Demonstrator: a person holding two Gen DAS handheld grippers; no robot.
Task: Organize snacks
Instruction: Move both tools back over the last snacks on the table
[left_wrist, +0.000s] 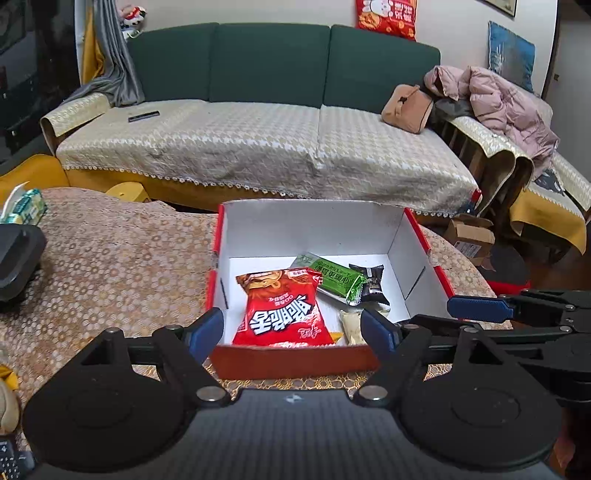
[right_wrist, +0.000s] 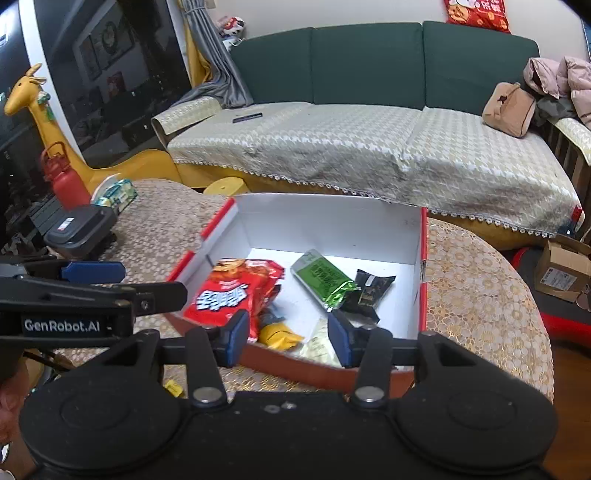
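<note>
A red cardboard box (left_wrist: 295, 363) with white inner walls (right_wrist: 332, 225) stands on the patterned table. Inside lie a red snack bag (left_wrist: 282, 308) (right_wrist: 229, 291), a green packet (left_wrist: 334, 280) (right_wrist: 321, 277), a black packet (left_wrist: 371, 282) (right_wrist: 371, 290), a pale packet (left_wrist: 351, 323) and a yellow packet (right_wrist: 277, 334). My left gripper (left_wrist: 293, 330) is open and empty over the box's near edge, jaws wide. My right gripper (right_wrist: 286, 336) is open and empty over the near edge too. The right gripper's fingers (left_wrist: 476, 306) show at the box's right side in the left wrist view.
A black case (right_wrist: 79, 230), a tissue pack (right_wrist: 114, 194) and a red bottle (right_wrist: 68, 182) stand at the table's left. A sofa (left_wrist: 258, 147) with a tan bag (left_wrist: 408, 107) and pink coat lies behind. A cardboard carton (right_wrist: 565, 271) sits on the floor, right.
</note>
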